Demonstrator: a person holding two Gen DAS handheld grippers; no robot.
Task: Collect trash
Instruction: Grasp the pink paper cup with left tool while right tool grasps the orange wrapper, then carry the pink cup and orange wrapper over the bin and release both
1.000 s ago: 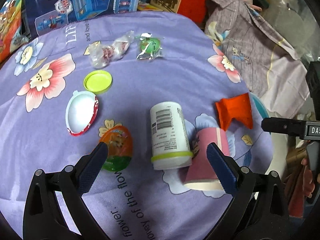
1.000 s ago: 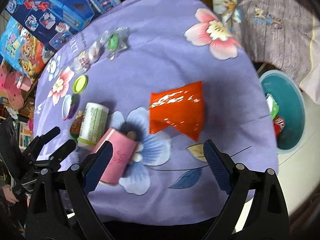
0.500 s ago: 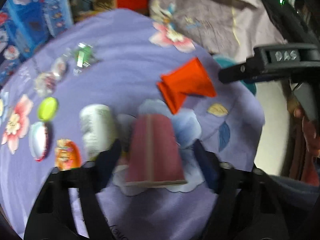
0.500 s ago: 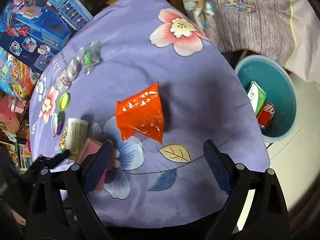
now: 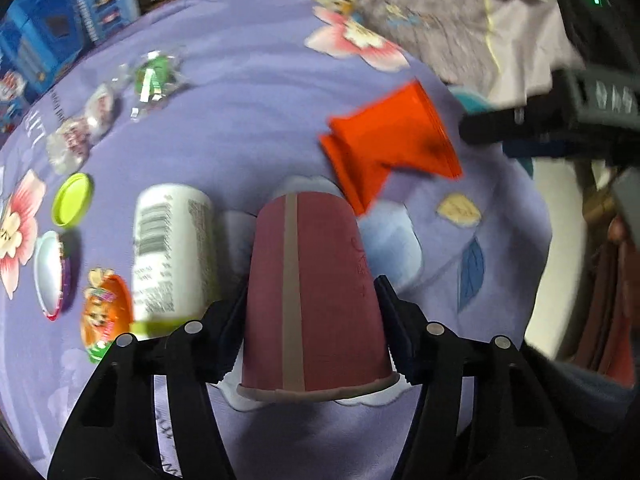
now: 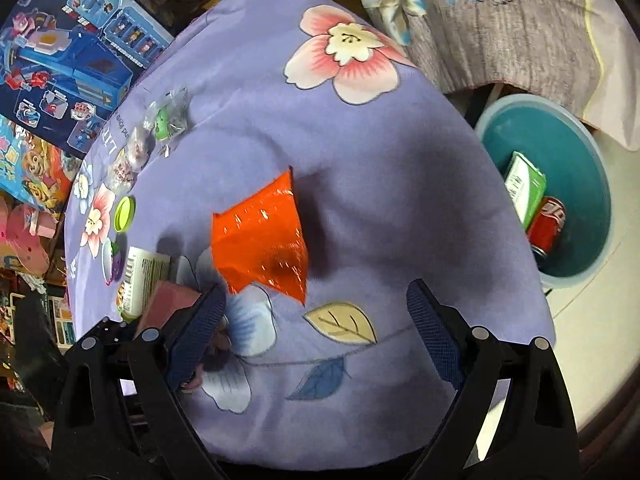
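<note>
L gripper [image 5: 310,320] was closing its fingers round a pink paper cup [image 5: 312,296] lying on its side on the desk [image 5: 248,128], pads at both flanks w/ the rolled rim nearest the camera. R gripper [image 6: 316,316] hung w/ fingers spread wide, nothing between them, just short of a crinkly orange foil wrapper [image 6: 260,240]. White cylindrical bottle [image 5: 172,248] lay beside the cup; round teal bin [image 6: 576,184] stood off the desk edge.

A purple floral cloth [image 6: 360,168] carries an orange wrapper [image 6: 260,240], pink cup [image 5: 312,300], white bottle [image 5: 172,252], green lid [image 5: 73,199].
</note>
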